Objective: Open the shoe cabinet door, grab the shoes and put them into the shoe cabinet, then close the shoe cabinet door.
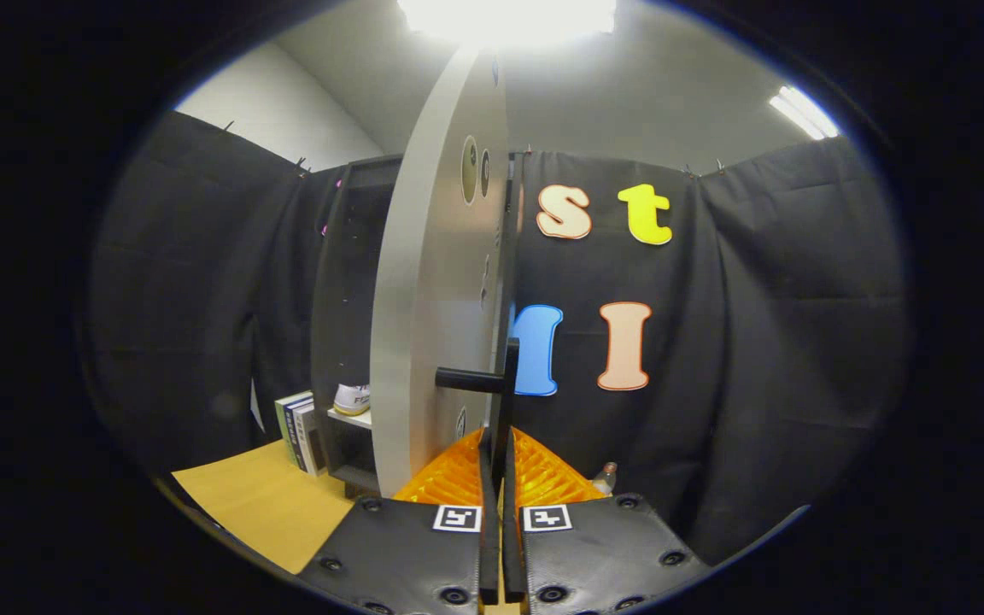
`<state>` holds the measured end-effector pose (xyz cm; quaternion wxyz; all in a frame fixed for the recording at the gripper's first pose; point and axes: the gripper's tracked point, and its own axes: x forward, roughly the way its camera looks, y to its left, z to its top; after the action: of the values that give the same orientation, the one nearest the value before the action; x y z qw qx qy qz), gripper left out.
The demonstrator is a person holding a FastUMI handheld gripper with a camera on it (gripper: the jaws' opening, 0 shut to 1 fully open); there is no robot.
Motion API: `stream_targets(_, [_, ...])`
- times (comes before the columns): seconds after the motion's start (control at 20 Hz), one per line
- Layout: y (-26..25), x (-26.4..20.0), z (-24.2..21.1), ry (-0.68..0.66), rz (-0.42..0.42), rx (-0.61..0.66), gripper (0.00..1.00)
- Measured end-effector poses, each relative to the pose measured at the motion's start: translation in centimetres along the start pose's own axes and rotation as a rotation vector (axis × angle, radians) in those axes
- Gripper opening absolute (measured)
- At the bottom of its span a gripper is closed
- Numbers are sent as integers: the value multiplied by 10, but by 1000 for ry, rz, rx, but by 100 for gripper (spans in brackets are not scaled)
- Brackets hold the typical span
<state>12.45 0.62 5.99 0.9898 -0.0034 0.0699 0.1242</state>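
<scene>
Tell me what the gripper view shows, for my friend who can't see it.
The gripper has its fingers shut on the dark handle of the open grey cabinet door. Inside the cabinet, a white shoe sits on a shelf, with books beside it.

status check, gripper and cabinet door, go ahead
Gripper shut on door handle. Cabinet door swung open, edge-on ahead. Shoe already on shelf inside; books beside cabinet, nothing blocking.

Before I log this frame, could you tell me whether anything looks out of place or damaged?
Nothing stands out. The tongs are closed on the handle of the open door, and a shoe sits upright on the shelf inside.
</scene>
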Motion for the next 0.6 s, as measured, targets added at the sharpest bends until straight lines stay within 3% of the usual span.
stream_targets(0.05, [4, 0, -2, -2, 11, 24, 3])
stream_targets(0.15, [6, -3, -2, -14, 4, 11, 6])
stream_targets(0.35, [-6, -25, -1, -48, -109, -63, 8])
stream_targets(0.6, [4, -72, 3, -135, -219, -33, 66])
